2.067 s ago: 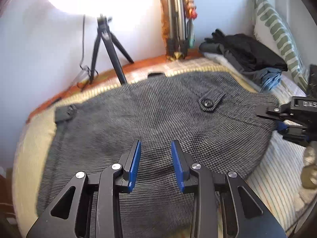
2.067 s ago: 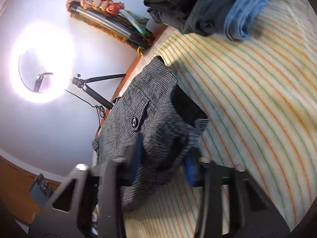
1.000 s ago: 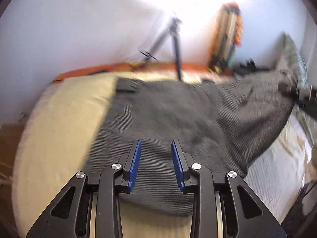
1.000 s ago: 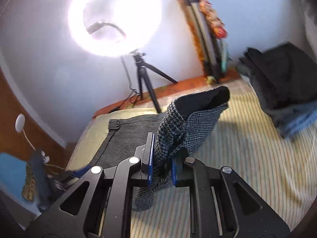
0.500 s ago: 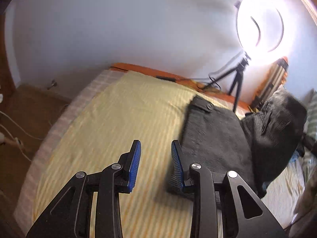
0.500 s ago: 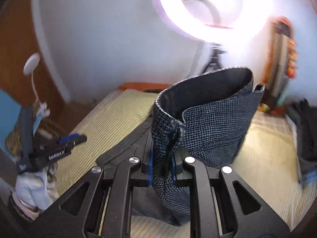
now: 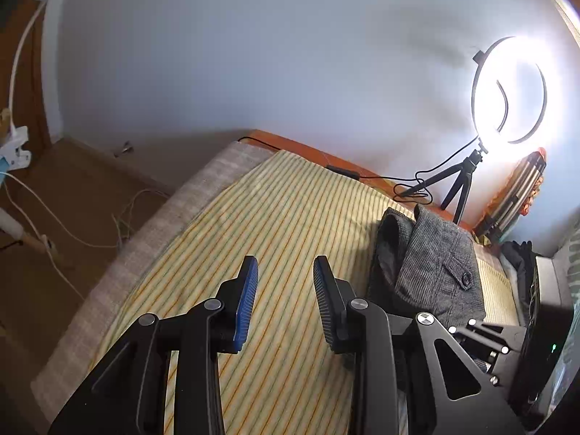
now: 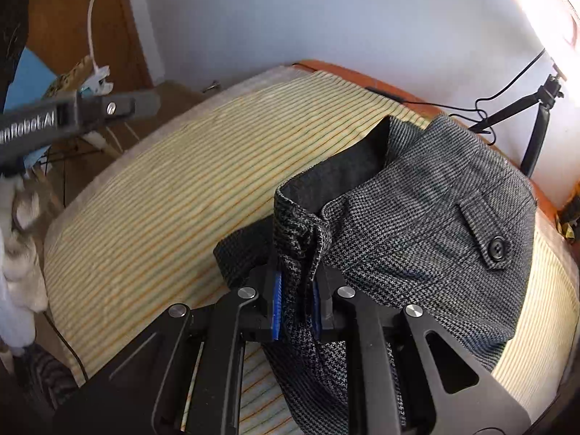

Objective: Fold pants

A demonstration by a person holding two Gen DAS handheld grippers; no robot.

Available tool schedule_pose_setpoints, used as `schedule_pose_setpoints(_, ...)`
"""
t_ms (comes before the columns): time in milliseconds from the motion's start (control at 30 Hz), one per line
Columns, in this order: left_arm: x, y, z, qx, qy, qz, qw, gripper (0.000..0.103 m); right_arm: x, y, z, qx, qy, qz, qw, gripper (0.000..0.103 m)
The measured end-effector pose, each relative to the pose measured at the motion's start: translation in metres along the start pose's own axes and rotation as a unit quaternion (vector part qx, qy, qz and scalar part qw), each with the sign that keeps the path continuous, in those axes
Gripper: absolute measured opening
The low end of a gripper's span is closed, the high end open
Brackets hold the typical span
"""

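A: Closest in, the right claw [image 8: 295,306] is pinching a bunched hem of the grey pants [image 8: 427,239], blue pads pressed on the cloth from both sides. What's the left one doing?

B: The left claw [image 7: 284,290] stands partly spread with nothing between its pads, hovering over bare striped bedsheet [image 7: 275,214], just left of the pants.

A: So where are the pants?

B: On the bed, doubled over on themselves, toward the side nearer the ring light [image 7: 509,90]. The buttoned pocket flap [image 8: 484,233] faces up, and the dark lining shows at the raised edge.

A: How should this fold be finished well?

B: I'd judge the held edge should be laid down so it lines up with the layer beneath, lowered flat rather than dropped, then let go once the cloth rests. The free claw could steady or smooth the lower layer, which looks a bit rumpled at the left edge.

A: Room to move?

B: Plenty of open sheet to the left. Beyond it the mattress edge [image 7: 152,239] falls to a floor with loose cables [image 7: 72,232]. Farther back, the tripod [image 7: 458,185] and its cord sit near the pants' far edge, so I'd keep sweeps short on that side.
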State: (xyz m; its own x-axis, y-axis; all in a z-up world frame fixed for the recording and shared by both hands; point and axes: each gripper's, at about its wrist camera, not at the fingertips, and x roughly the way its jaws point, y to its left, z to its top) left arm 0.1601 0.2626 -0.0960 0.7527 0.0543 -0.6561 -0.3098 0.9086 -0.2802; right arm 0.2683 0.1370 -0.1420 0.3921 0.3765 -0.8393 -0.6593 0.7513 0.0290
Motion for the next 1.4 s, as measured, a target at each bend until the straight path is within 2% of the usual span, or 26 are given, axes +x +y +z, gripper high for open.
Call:
schedule_pose_setpoints(33, 0.000, -0.003, 0.001, 0.002, 0.000, -0.001, 1.0000, 0.030, -0.001, -0.001, -0.002, -0.001, -0.001, 0.007, 1.000, 0.015)
schedule_pose_setpoints(100, 0.000, -0.008, 0.002, 0.006, -0.002, -0.004, 1.0000, 0.030, -0.008, -0.004, -0.005, 0.002, -0.003, 0.027, 1.000, 0.026)
schedule_pose_setpoints(167, 0.000, -0.013, 0.001, 0.013, -0.004, -0.006, 0.9999, 0.030, -0.027, -0.010, -0.011, 0.017, -0.027, 0.068, 0.997, 0.039)
schedule_pose_setpoints(233, -0.001, -0.019, 0.000, 0.022, -0.004, -0.012, 0.9997, 0.030, -0.051, -0.020, -0.015, 0.039, -0.059, 0.111, 0.991, 0.040)
schedule_pose_setpoints(300, -0.002, -0.027, -0.003, 0.028, 0.001, -0.027, 0.9992, 0.030, -0.074, -0.033, -0.021, 0.058, -0.085, 0.128, 0.986, 0.040)
schedule_pose_setpoints(433, -0.004, -0.065, -0.014, 0.078, 0.013, -0.067, 0.9946, 0.030, -0.104, -0.080, -0.032, 0.091, -0.113, 0.092, 0.985, 0.041)
schedule_pose_setpoints(500, -0.001, -0.089, -0.021, 0.110, 0.020, -0.086, 0.9900, 0.030, -0.106, -0.108, -0.029, 0.112, -0.113, 0.073, 0.985, 0.041)
schedule_pose_setpoints(600, 0.017, -0.119, -0.035, 0.148, 0.051, -0.105, 0.9821, 0.030, -0.101, -0.151, -0.023, 0.144, -0.106, 0.069, 0.982, 0.041)
schedule_pose_setpoints(667, 0.031, -0.131, -0.042, 0.166, 0.071, -0.104, 0.9780, 0.030, -0.094, -0.170, -0.016, 0.150, -0.095, 0.065, 0.982, 0.041)
schedule_pose_setpoints(767, 0.049, -0.140, -0.051, 0.199, 0.091, -0.076, 0.9728, 0.030, -0.069, -0.190, 0.001, 0.150, -0.072, 0.070, 0.984, 0.041)
schedule_pose_setpoints(900, 0.066, -0.132, -0.057, 0.201, 0.118, -0.066, 0.9701, 0.030, -0.032, -0.205, 0.011, 0.159, -0.046, 0.077, 0.983, 0.041)
schedule_pose_setpoints(1133, 0.075, -0.125, -0.058, 0.204, 0.126, -0.053, 0.9693, 0.030, 0.019, -0.218, 0.029, 0.157, -0.019, 0.070, 0.985, 0.041)
schedule_pose_setpoints(1267, 0.074, -0.130, -0.060, 0.208, 0.126, -0.048, 0.9688, 0.030, 0.019, -0.221, 0.031, 0.167, -0.027, 0.076, 0.983, 0.041)
schedule_pose_setpoints(1333, 0.073, -0.128, -0.058, 0.200, 0.126, -0.055, 0.9700, 0.030, 0.007, -0.227, 0.025, 0.188, -0.037, 0.083, 0.978, 0.041)
schedule_pose_setpoints(1400, 0.071, -0.125, -0.054, 0.191, 0.126, -0.061, 0.9716, 0.030, -0.010, -0.234, 0.015, 0.205, -0.050, 0.083, 0.974, 0.046)
